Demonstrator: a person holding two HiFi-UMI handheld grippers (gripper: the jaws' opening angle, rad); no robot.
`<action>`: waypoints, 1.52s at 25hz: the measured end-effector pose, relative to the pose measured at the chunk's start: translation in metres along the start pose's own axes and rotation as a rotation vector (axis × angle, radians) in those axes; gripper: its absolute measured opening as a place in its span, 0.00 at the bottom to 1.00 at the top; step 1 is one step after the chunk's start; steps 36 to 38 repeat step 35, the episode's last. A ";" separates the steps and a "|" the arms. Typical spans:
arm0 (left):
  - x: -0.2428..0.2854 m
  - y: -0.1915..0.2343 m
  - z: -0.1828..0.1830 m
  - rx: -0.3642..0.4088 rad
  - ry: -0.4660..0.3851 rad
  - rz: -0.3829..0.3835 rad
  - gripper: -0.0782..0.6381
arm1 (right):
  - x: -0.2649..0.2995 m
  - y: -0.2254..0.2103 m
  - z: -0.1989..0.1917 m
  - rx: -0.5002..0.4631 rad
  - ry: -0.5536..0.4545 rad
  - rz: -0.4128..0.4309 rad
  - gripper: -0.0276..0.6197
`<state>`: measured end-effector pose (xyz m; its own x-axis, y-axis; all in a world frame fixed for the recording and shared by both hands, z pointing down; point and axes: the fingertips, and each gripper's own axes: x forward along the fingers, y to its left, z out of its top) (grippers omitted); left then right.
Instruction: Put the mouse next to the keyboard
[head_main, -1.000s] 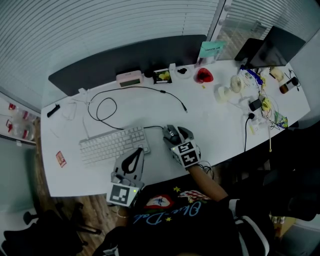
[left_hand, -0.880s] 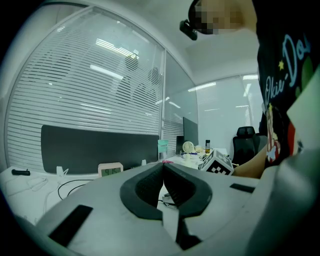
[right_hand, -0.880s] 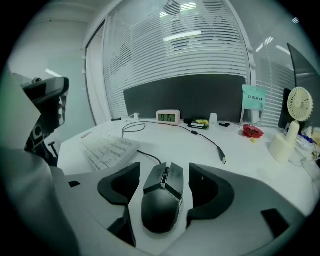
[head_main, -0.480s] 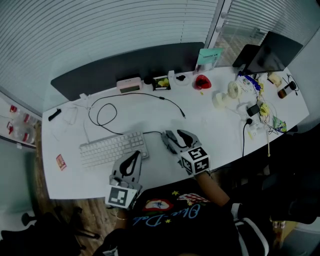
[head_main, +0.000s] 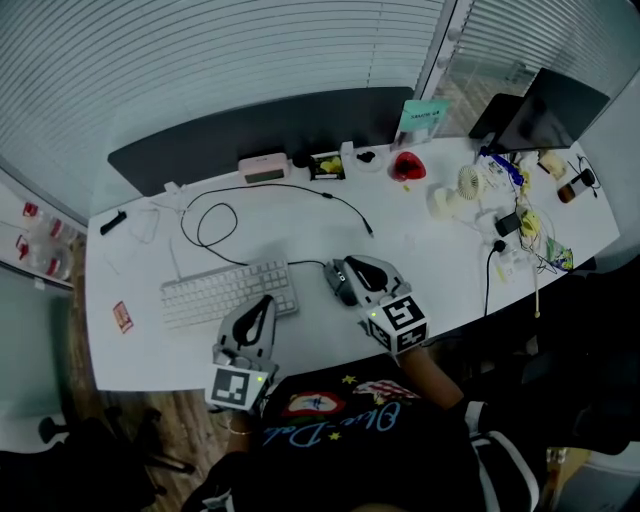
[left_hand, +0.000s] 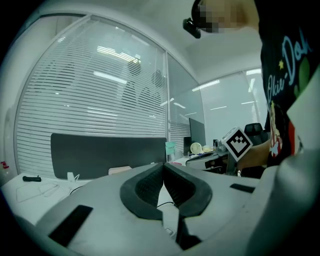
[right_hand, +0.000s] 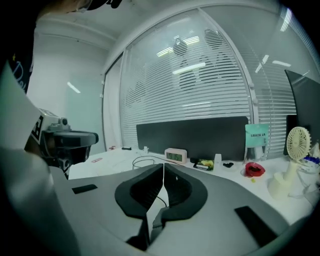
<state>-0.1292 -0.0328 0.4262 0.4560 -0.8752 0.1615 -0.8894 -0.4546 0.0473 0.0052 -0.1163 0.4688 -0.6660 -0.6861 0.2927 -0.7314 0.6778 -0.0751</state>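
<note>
In the head view a dark mouse (head_main: 339, 280) lies on the white desk (head_main: 420, 245), just off the right end of the white keyboard (head_main: 228, 292). My right gripper (head_main: 357, 267) hovers right beside the mouse, on its right. Its jaws are closing, and the pads meet with nothing between them (right_hand: 163, 164). The mouse does not show in the right gripper view. My left gripper (head_main: 265, 303) sits at the desk's front edge below the keyboard. Its pads are pressed together and empty (left_hand: 163, 165).
A black cable (head_main: 215, 215) loops across the desk behind the keyboard. Along the back stand a dark panel (head_main: 250, 125), a small clock (head_main: 263, 167), a red bowl (head_main: 407, 165), a desk fan (head_main: 472, 178) and a monitor (head_main: 545, 100). Clutter crowds the right end.
My right gripper stood open around the mouse and has since shut empty, shifting slightly to the right. The mouse stays beside the keyboard. The left gripper has barely moved.
</note>
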 end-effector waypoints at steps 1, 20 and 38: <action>0.000 0.001 0.001 0.000 -0.005 0.002 0.11 | 0.000 0.000 0.001 -0.002 -0.001 0.005 0.05; 0.003 -0.004 -0.001 -0.010 -0.007 0.004 0.11 | -0.002 0.002 0.007 -0.024 -0.001 0.031 0.04; -0.004 0.000 -0.005 -0.017 0.001 0.010 0.11 | -0.001 0.008 0.009 -0.025 -0.007 0.032 0.04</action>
